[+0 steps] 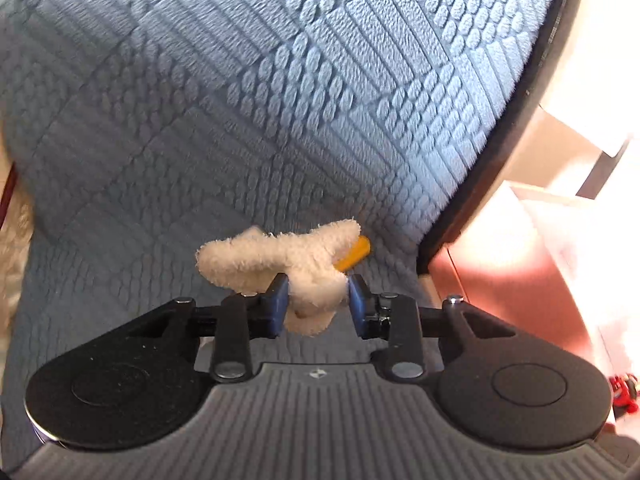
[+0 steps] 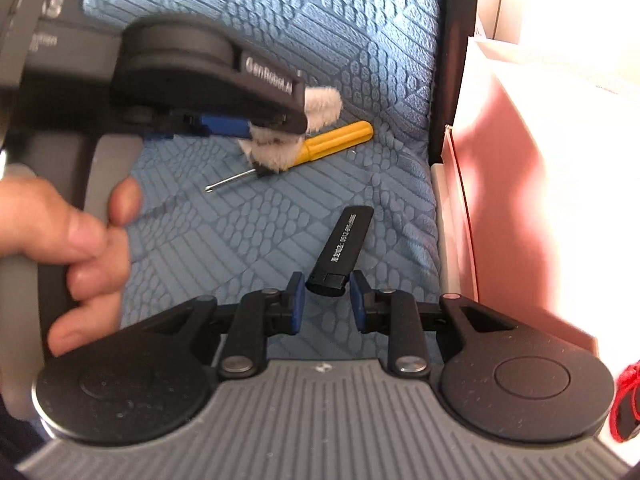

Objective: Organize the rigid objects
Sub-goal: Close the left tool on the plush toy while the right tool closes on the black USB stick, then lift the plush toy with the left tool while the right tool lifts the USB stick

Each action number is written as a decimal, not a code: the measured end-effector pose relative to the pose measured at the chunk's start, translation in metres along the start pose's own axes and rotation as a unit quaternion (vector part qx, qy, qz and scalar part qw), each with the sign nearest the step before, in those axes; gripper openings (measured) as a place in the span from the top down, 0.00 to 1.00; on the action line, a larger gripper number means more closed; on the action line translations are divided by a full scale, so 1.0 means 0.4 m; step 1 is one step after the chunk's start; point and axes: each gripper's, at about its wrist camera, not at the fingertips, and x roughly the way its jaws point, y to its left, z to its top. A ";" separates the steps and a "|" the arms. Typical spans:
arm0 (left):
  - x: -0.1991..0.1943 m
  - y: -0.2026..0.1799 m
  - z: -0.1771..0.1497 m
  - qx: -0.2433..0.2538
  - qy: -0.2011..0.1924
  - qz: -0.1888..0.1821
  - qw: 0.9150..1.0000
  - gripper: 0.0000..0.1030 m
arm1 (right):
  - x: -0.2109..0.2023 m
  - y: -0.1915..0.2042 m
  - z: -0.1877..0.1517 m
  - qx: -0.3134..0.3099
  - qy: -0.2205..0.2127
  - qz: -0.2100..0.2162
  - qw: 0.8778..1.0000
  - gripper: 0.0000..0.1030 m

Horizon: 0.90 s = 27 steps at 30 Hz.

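Observation:
My left gripper (image 1: 318, 300) is shut on a cream fluffy cloth (image 1: 280, 258) above the blue quilted surface (image 1: 240, 100). A yellow-handled tool (image 1: 354, 258) lies just behind the cloth. In the right wrist view the left gripper (image 2: 272, 140) holds the cloth (image 2: 320, 106) over the yellow-handled tool (image 2: 336, 140), whose thin metal tip points left. My right gripper (image 2: 326, 300) is open, its blue pads either side of the near end of a black stick with white print (image 2: 344, 248). I cannot tell whether the pads touch it.
The quilted surface ends in a dark edge (image 2: 452, 80) on the right. Beyond it stands a pink box (image 2: 540, 200). A red object (image 2: 626, 400) shows at the lower right. A hand (image 2: 72, 248) grips the left gripper's handle.

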 end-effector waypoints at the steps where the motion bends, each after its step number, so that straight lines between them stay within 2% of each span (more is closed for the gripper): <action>1: -0.019 0.008 -0.010 -0.006 0.005 -0.002 1.000 0.64 | -0.011 0.002 -0.005 0.000 -0.002 0.001 1.000 0.73; 6: -0.094 0.030 -0.086 -0.052 0.030 -0.006 0.998 0.64 | -0.061 0.009 -0.041 -0.005 -0.006 0.013 1.000 0.73; 10: -0.158 0.027 -0.161 -0.054 0.041 0.014 0.998 0.64 | -0.087 0.025 -0.077 -0.018 0.000 0.024 1.000 0.73; 16: -0.222 0.057 -0.247 -0.094 0.062 0.019 0.993 0.64 | -0.134 0.038 -0.130 -0.041 0.003 0.027 0.999 0.73; 21: -0.289 0.071 -0.307 -0.107 0.069 0.025 0.992 0.64 | -0.165 0.043 -0.180 -0.047 0.010 0.026 0.999 0.73; 27: -0.301 0.062 -0.340 -0.099 0.081 0.030 0.991 0.64 | -0.169 0.056 -0.224 -0.051 0.034 0.030 0.998 0.72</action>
